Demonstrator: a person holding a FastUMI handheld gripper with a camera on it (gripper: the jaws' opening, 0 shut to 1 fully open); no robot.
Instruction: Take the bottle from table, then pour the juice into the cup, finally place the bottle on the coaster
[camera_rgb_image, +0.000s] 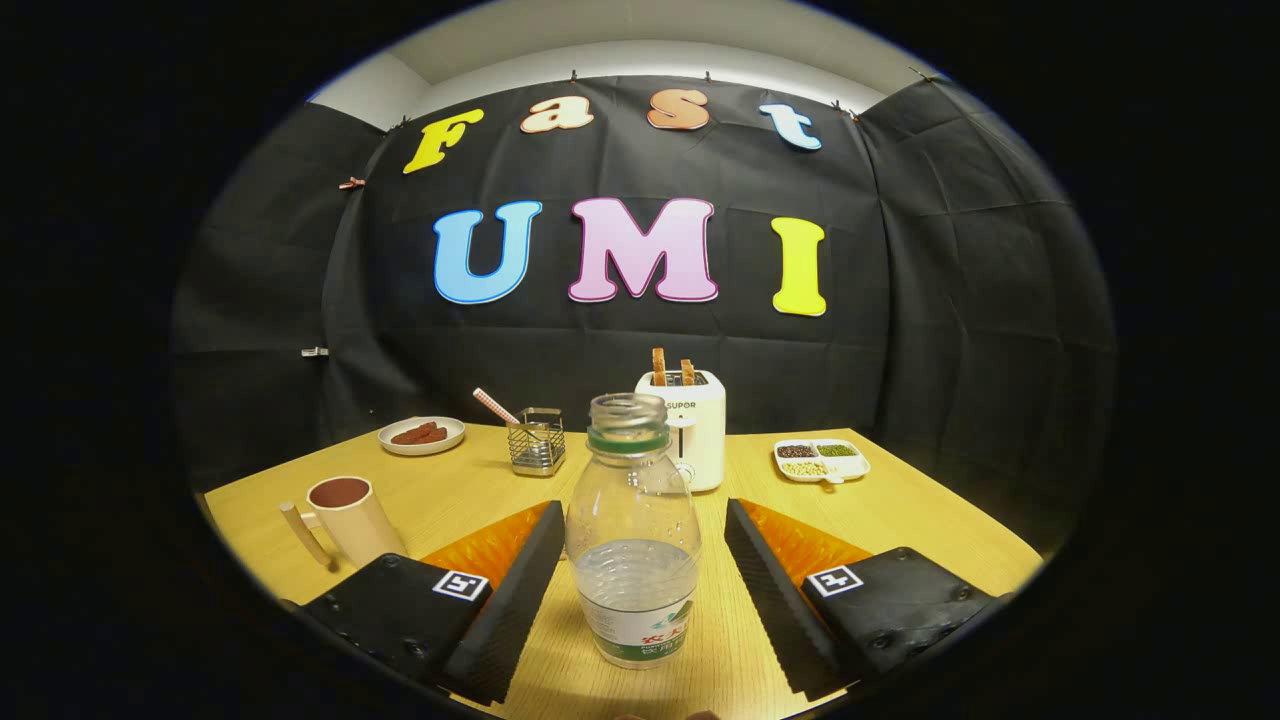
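Standing upright between the spread, untouching fingers (525, 590) of the tool (640, 600), the bottle (632, 530).

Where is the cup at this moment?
In the gripper view the cup stands on the wooden table, left of the bottle and beyond the open gripper, nearer than the plate.

Upright uncapped bottle (632, 530), cup (352, 518) beside.

Overhead light falls evenly on the table (900, 520), fisheye bending its edges; glints mark the sharp bottle (632, 530)
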